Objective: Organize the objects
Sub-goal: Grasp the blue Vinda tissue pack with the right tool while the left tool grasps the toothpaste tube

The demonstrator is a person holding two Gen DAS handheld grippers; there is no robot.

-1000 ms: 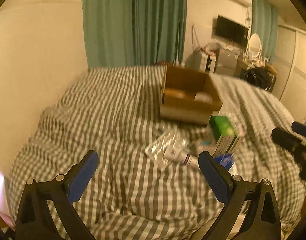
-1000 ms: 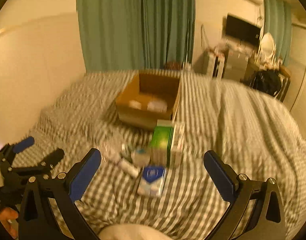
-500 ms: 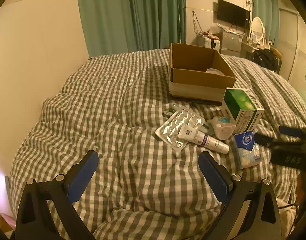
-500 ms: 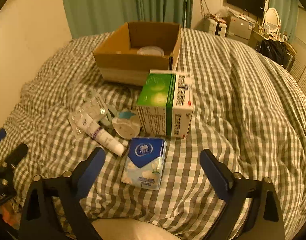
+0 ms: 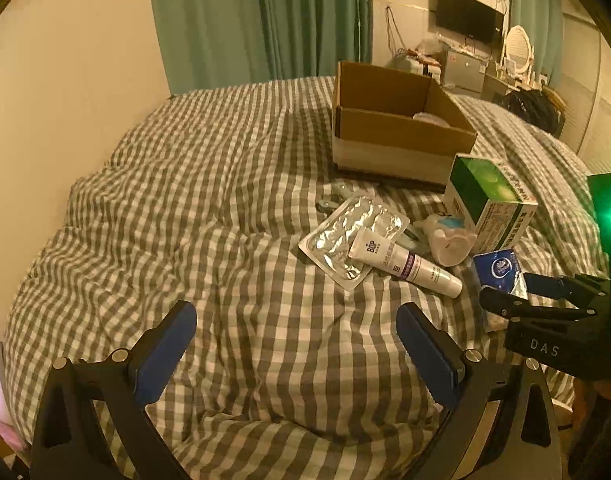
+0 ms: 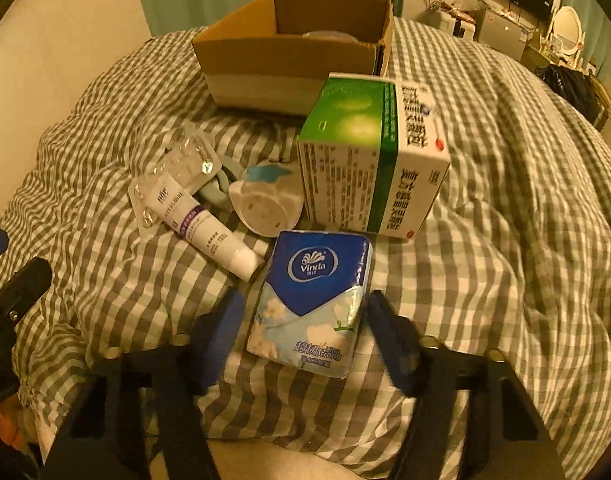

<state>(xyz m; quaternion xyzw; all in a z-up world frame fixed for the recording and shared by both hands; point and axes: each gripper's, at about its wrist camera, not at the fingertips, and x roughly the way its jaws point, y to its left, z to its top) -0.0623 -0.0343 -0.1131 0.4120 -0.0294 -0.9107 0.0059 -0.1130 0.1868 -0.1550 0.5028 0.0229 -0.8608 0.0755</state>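
Barely started imo. Going left to right in right wrist view: blister pack [image 6: 187, 158] centre-left, white tube [image 6: 203, 226] lying across it, small round tub [image 6: 265, 200], green-white box [image 6: 369, 164], all loose on checked duvet [image 6: 505, 240]. Only one pale thing visible inside cardboard box [image 6: 289, 48], top centre.

Right gripper [image 6: 303, 328]: jaws partly open, straddling tissue pack [image 6: 311, 300] at lower centre, can't tell if touching. Left gripper [image 5: 295, 356]: jaws wide, nothing held.

Writing: "Vinda" and "Strong" on tissues, "DAS" on right gripper. Tube label too small.

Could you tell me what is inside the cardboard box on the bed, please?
Inside the cardboard box, one pale round lidded container shows against the far right corner. The near wall hides most of the floor, so anything else in there cannot be seen.
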